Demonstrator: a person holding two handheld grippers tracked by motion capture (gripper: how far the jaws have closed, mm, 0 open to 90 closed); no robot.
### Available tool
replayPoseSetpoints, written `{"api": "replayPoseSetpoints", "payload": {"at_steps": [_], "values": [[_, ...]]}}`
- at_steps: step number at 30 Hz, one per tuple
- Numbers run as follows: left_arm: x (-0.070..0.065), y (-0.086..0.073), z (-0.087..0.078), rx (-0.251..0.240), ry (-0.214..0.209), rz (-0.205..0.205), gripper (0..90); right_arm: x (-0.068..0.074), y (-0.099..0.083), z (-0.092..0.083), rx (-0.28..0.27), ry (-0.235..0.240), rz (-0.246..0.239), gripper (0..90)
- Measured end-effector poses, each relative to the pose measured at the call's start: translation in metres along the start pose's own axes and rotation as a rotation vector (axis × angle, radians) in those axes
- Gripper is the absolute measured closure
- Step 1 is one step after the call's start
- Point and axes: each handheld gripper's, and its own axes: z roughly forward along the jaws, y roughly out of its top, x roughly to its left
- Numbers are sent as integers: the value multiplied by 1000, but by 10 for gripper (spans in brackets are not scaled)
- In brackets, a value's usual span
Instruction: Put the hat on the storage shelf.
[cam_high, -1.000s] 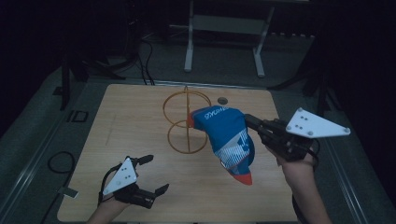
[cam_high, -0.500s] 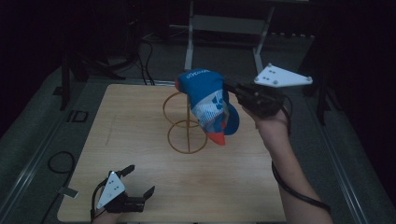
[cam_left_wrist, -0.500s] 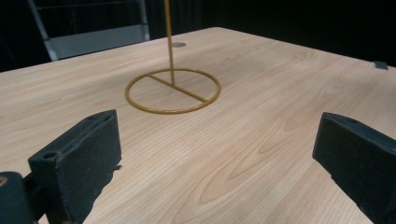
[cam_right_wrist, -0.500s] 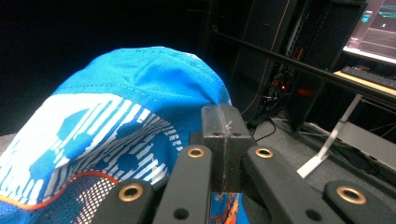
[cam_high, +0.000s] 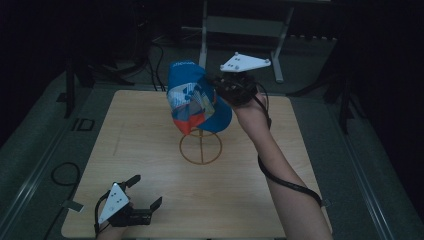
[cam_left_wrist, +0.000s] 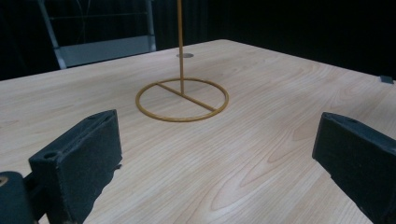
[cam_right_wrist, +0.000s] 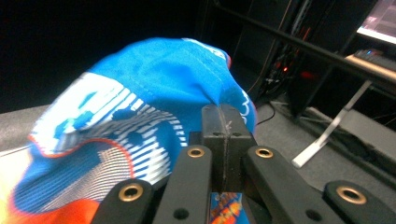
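Above the wire stand, the right gripper holds the blue cap with jaws clamped on its fabric, so I judge it next needs lowering onto the post, while the left gripper rests open.

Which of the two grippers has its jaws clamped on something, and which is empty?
The right gripper, raised over the gold wire stand, has its jaws shut on the blue, white and orange cap. The left gripper, low at the wooden table's near edge, is open and empty.
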Motion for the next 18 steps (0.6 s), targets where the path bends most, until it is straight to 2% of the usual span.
{"api": "replayPoseSetpoints", "payload": {"at_steps": [6,18], "values": [[-1,-2,1,9,-7,-3,17,-1,-12,15,36,15,13,900],[-2,-3,1,17,-18,-1,17,-9,-38,18,90,35,43,900]]}}
